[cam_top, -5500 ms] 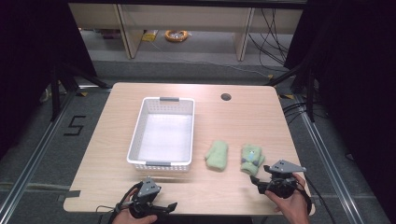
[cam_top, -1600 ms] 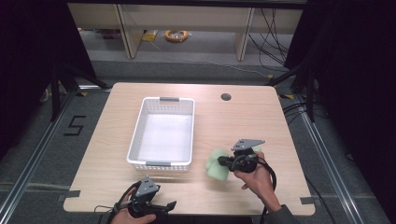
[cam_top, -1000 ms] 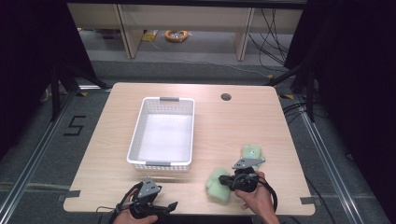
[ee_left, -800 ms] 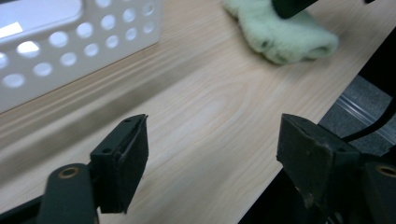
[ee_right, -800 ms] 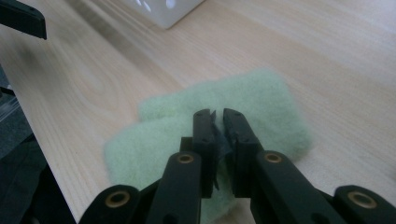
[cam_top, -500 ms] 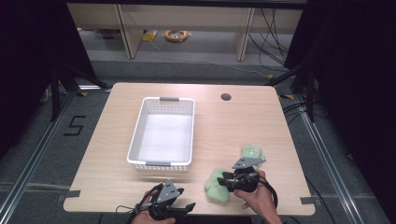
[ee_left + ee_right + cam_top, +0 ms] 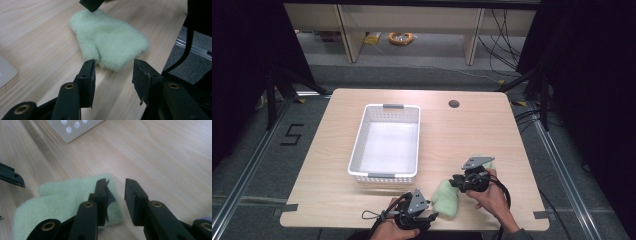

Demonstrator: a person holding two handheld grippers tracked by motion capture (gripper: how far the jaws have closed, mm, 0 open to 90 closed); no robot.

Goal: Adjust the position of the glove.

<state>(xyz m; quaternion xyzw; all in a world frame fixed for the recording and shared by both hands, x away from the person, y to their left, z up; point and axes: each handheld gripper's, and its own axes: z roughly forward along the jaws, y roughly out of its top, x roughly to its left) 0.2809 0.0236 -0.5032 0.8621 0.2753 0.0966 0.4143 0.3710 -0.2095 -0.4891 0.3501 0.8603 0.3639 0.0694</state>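
Closing my left fingers [image 7: 113, 82] toward the green mitten [image 7: 110, 42] on the bench [image 7: 462, 130], nothing pinched yet; right fingers [image 7: 115, 202] parted, mitten freshly released.

Two black hand-held grippers

Each hand-held gripper [image 7: 430, 216] [image 7: 455, 182] carries a grey three-cornered plate, brass-coloured pivot rivets, flat black pads and a trailing black cable.

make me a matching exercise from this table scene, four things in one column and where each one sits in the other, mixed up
Things:
1. white basket
2. green mitten
3. left hand-held gripper
4. dark round hole

Places:
A. far edge of the table top
B. near edge, jaws toward the mitten's cuff end
C. middle of the table, left of centre
D. flat on the wood between the two grippers

Pairs: 1-C, 2-D, 3-B, 4-A
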